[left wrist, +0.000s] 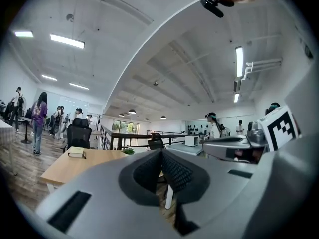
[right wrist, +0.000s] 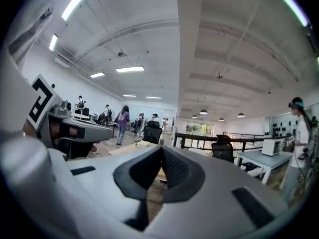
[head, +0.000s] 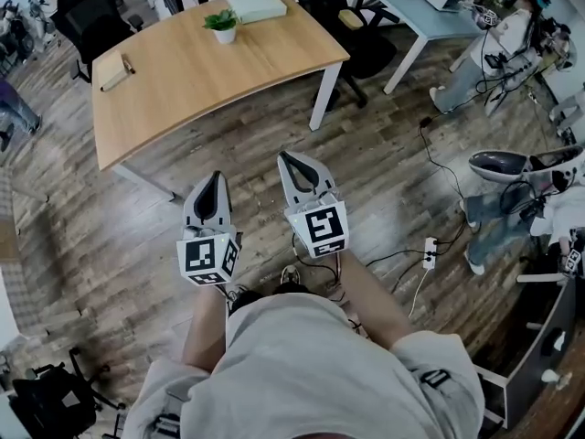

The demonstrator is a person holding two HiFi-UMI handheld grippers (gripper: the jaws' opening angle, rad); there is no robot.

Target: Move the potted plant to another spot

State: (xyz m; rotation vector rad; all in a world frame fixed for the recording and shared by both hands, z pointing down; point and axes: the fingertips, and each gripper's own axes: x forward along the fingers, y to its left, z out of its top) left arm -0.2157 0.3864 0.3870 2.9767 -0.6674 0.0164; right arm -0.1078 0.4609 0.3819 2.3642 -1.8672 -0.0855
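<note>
I see the potted plant in the upper middle of the head view. It stands on the far part of the wooden table, near a white box. Both my grippers are in the centre of the frame, over the floor and well apart from the table. The left gripper has its fingers pressed together with nothing between them, and the right gripper is the same, closed and empty
</note>
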